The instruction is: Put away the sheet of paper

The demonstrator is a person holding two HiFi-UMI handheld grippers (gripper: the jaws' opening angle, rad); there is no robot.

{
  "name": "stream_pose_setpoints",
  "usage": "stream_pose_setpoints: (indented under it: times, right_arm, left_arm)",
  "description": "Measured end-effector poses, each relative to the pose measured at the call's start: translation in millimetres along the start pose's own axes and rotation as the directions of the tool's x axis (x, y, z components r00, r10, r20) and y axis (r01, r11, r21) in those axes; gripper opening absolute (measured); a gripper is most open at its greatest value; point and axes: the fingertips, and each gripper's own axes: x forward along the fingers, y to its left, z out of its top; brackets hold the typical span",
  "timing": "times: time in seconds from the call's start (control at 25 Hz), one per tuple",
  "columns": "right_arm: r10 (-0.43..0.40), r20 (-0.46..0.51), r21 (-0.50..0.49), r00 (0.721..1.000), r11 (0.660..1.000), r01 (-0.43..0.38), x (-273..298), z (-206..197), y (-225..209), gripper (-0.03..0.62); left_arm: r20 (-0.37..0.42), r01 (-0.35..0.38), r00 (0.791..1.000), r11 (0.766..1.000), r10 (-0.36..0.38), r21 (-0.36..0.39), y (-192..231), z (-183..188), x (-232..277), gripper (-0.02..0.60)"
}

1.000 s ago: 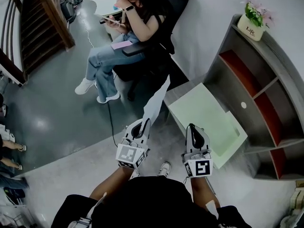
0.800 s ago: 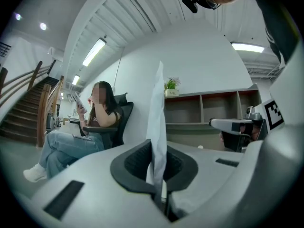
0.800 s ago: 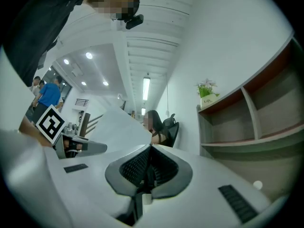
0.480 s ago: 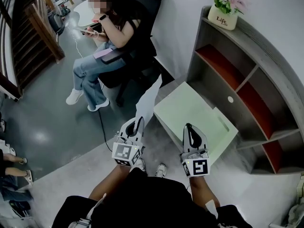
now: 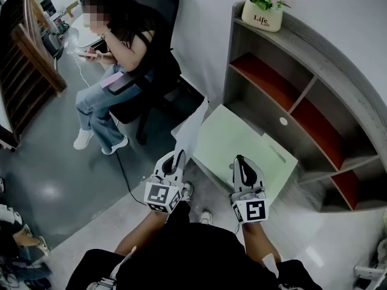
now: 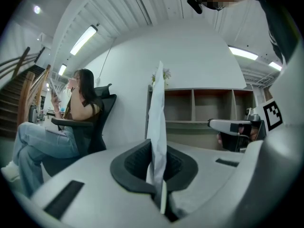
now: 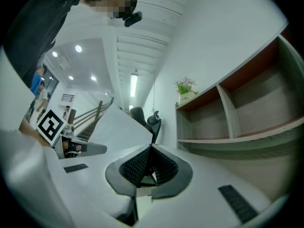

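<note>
The sheet of paper [image 5: 245,144] looks pale green and stretches out level in front of me in the head view, between both grippers. Its left edge curls up white [image 5: 195,128]. My left gripper [image 5: 179,157] is shut on that upturned edge; in the left gripper view the paper [image 6: 156,122] stands upright out of the closed left gripper [image 6: 159,175]. My right gripper [image 5: 240,161] is shut on the sheet's near right part; in the right gripper view the sheet [image 7: 114,127] slants away to the left from the pinched right gripper [image 7: 151,167].
A grey shelf unit with red-backed compartments [image 5: 290,95] stands against the white wall just beyond the sheet, with a flower pot [image 5: 262,8] on top. A person sits in a black office chair [image 5: 151,65] at the left. Wooden stairs [image 5: 30,59] are far left. A cable [image 5: 124,168] lies on the floor.
Both grippers have carried the sheet toward the shelf, which now lies nearer the centre of the head view. The seated person has slid to the left. Both grips are unchanged.
</note>
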Motion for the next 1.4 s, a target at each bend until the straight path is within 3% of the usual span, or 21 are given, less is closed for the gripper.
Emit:
stream_pose_setpoints:
  times: [0.36, 0.64, 0.92, 1.2, 1.32, 1.4]
  right_arm:
    - [-0.12, -0.075, -0.066, 0.99, 0.991, 0.115, 34, -27, -24, 0.023]
    - [-0.249, -0.125, -0.108, 0.96, 0.966, 0.237, 54, -50, -42, 0.023]
    - [-0.387, -0.15, -0.167, 0.91, 0.917, 0.362, 63, -56, -56, 0.023]
    - [-0.527, -0.157, -0.222, 0.835, 0.843, 0.49, 45, -55, -62, 0.023]
    - [-0.542, -0.165, -0.207, 0.824, 0.836, 0.508, 38, -59, -64, 0.023]
    - [-0.533, -0.205, -0.199, 0.821, 0.844, 0.498, 35, -67, -63, 0.023]
  left_arm:
    - [-0.055, 0.172, 0.983, 0.985, -0.173, -0.032, 2, -20, 60, 0.008]
    - [-0.089, 0.339, 0.936, 0.94, -0.341, -0.039, -4, -34, 113, 0.008]
    - [-0.122, 0.483, 0.858, 0.865, -0.498, -0.135, -15, -52, 151, 0.008]
    - [-0.179, 0.552, 0.778, 0.792, -0.602, -0.263, -30, -82, 167, 0.007]
    - [-0.192, 0.539, 0.746, 0.747, -0.638, -0.389, -35, -95, 173, 0.008]
    - [-0.192, 0.507, 0.719, 0.694, -0.668, -0.511, -39, -105, 175, 0.008]
